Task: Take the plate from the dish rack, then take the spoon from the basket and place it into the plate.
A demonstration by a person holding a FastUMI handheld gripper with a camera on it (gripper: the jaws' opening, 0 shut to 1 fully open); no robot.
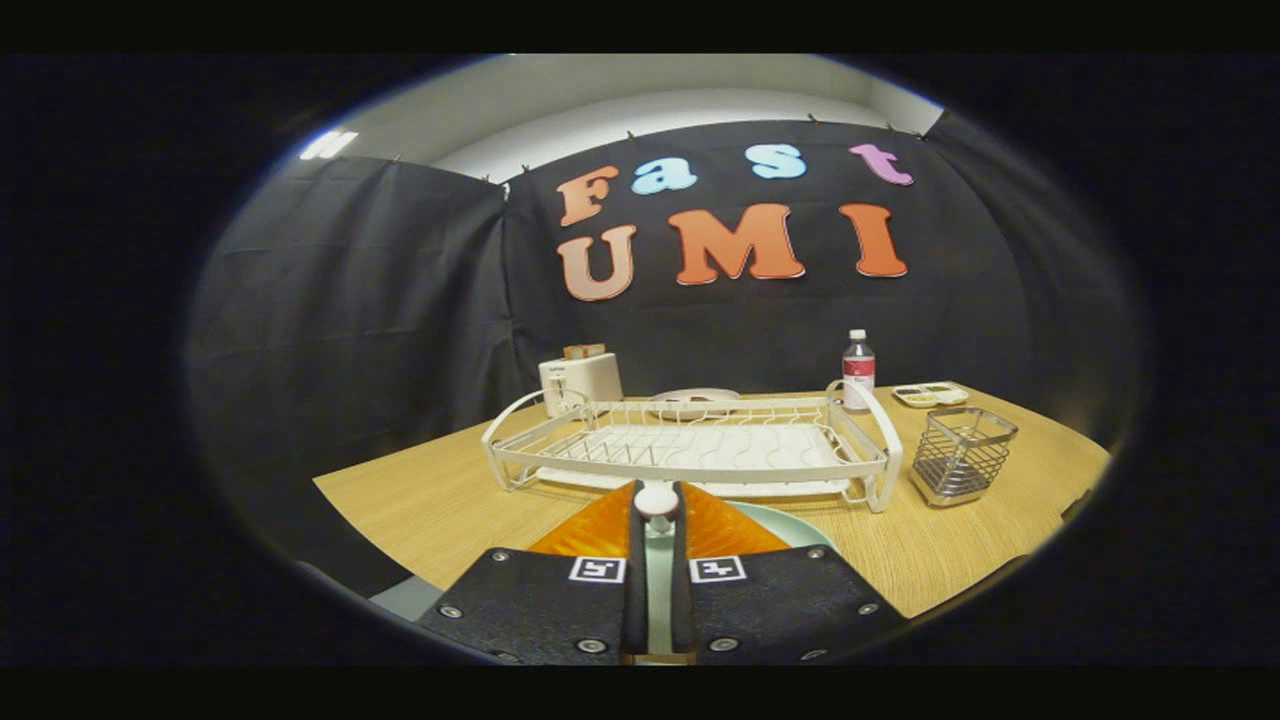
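Observation:
My gripper [659, 512] is shut on a pale spoon [656, 498]. The spoon's rounded end pokes out between the fingertips and its stem runs back between the fingers. Under the fingers lies a pale green plate [790, 524] on the wooden table, mostly hidden, just in front of the white dish rack [690, 450]. The rack stands just ahead of the fingers with nothing in it. A metal wire basket [962, 455] stands to the right of the rack, and I see nothing in it.
Behind the rack sit a white toaster [580, 380], a shallow dish [693, 402], a plastic bottle [858, 371] and a small divided tray [930, 395]. The wooden table [430, 500] ends at its left edge, close to the black cloth wall.

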